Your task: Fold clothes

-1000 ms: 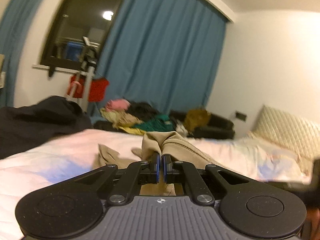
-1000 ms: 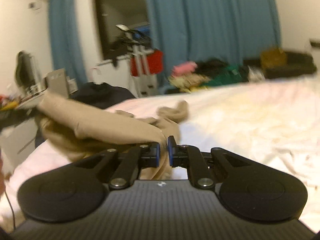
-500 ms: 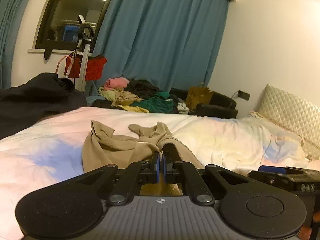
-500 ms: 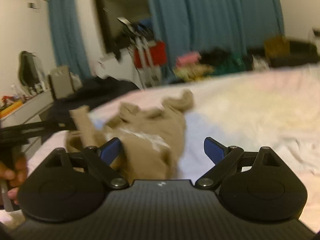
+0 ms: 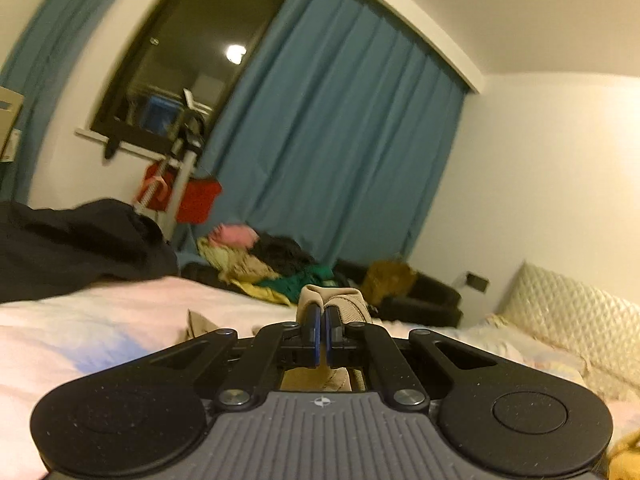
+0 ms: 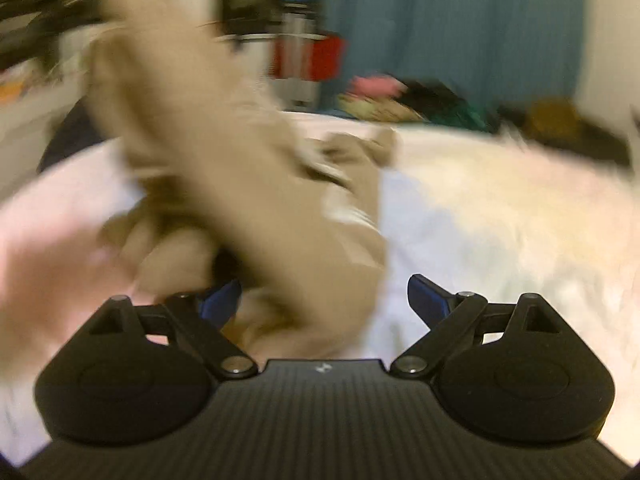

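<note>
wide pale bed (image 6: 500, 208) below, tan garment (image 6: 248, 184) half lifted, half trailing on it. left tool (image 5: 322, 334) clamped tight on a bunched fold. right tool (image 6: 324, 300) spread wide, gripping nothing, cloth draped between. risk: single pinch slipping, or hanging fabric twisting and spoiling the fold.

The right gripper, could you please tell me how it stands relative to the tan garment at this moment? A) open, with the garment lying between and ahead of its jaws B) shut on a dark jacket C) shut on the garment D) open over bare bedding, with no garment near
A: the right gripper has its jaws spread wide, and the blurred tan garment lies between and ahead of them, unclamped.
</note>
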{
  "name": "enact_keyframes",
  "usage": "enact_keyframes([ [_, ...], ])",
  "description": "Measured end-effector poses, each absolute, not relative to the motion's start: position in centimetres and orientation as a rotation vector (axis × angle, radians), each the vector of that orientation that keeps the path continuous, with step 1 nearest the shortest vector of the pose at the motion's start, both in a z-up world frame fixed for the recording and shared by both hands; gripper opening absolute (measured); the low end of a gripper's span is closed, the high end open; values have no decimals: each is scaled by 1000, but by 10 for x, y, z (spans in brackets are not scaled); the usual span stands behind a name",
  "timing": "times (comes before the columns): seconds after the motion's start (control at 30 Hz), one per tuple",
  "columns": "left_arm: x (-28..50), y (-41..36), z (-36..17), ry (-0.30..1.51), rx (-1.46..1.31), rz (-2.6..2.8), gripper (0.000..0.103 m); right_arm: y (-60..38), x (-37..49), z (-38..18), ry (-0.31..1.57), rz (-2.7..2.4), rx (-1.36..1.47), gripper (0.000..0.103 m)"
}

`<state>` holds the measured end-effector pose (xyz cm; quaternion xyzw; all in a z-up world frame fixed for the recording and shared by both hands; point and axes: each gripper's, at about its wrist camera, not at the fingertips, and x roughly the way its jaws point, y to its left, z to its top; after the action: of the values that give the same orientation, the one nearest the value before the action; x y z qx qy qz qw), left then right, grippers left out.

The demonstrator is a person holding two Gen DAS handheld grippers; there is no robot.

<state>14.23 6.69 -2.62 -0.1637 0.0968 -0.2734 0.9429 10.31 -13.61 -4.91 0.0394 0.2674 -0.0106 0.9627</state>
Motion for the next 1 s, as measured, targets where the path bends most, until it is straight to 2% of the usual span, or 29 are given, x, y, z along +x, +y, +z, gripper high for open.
enact_keyframes([
  [0.03, 141, 70, -24, 189, -346, -549, 2, -144, 108, -51, 544, -24, 155, 90],
  [0.07, 139, 73, -21, 178, -352, -539, 2, -152, 110, -51, 536, -5, 211, 64],
  [0.13, 132, 77, -16, 155, -350, -521, 2, -159, 109, -44, 492, 14, 249, 30],
  [0.17, 128, 78, -13, 139, -348, -513, 2, -160, 105, -36, 452, 18, 246, 24],
  [0.23, 113, 84, -4, 93, -354, -498, 2, -159, 90, -17, 352, 35, 221, 21],
  [0.43, 51, 109, 25, -109, -448, -514, 2, -160, 28, 42, 48, 101, 113, 20],
  [0.57, 30, 112, 34, -165, -475, -566, 2, -178, 3, 71, 7, 170, 118, 20],
  [0.7, 47, 94, 32, -35, -402, -574, 3, -211, 18, 65, 148, 159, 225, 25],
  [0.8, 82, 63, 18, 140, -278, -530, 3, -233, 60, 30, 443, 96, 339, 43],
  [0.87, 112, 40, 1, 252, -208, -515, 3, -244, 89, -7, 645, 45, 413, 62],
  [0.93, 144, 18, -18, 357, -144, -507, 3, -258, 103, -39, 770, -11, 524, 72],
  [1.0, 169, 3, -41, 432, -104, -487, 3, -268, 107, -57, 827, -57, 621, 72],
])
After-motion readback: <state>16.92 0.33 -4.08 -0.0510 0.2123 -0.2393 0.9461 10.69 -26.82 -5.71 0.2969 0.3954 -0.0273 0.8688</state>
